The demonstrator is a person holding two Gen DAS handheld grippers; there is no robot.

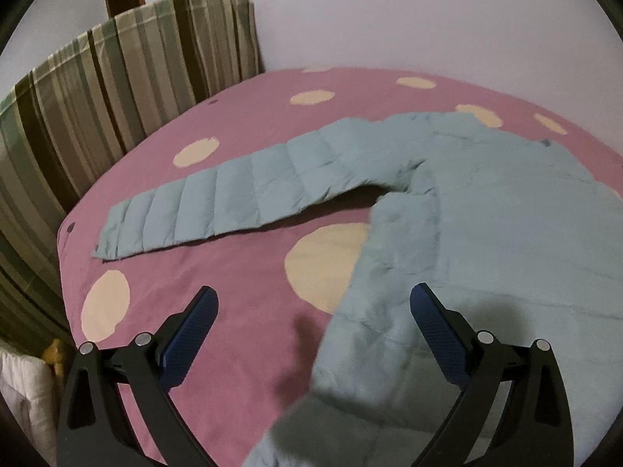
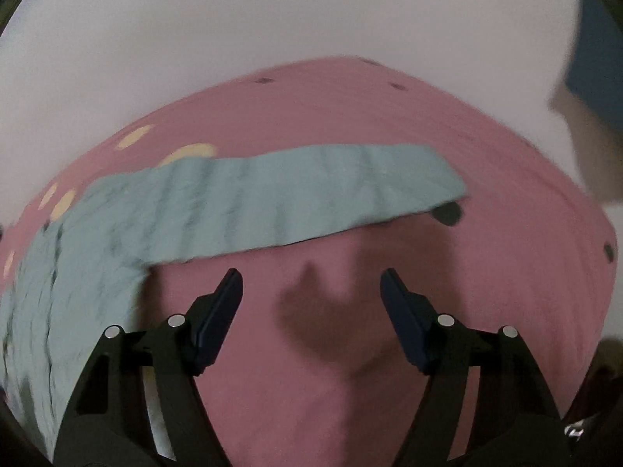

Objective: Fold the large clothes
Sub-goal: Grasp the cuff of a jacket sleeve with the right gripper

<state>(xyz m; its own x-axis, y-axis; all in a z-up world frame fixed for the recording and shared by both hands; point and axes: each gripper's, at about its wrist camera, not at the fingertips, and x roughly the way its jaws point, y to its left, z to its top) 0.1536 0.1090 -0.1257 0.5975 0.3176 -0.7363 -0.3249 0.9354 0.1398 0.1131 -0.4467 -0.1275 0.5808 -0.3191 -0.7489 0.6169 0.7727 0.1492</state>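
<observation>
A pale blue quilted jacket (image 1: pixel 486 218) lies spread on a pink bedspread (image 1: pixel 233 272) with cream dots. One sleeve (image 1: pixel 218 198) stretches out to the left; the other sleeve (image 2: pixel 311 190) reaches right in the right wrist view. My left gripper (image 1: pixel 313 299) stands open above the jacket's near left edge, and the cloth lies under the gap without touching the pads. My right gripper (image 2: pixel 311 284) is open over bare bedspread, just in front of the right sleeve, with nothing between its fingers.
A striped cushion or headboard (image 1: pixel 117 89) stands at the bed's left side, with a white wall (image 1: pixel 428 19) behind. A white quilt (image 1: pixel 23 393) shows at the lower left. A blue shape (image 2: pixel 595 62) sits against the wall at the far right.
</observation>
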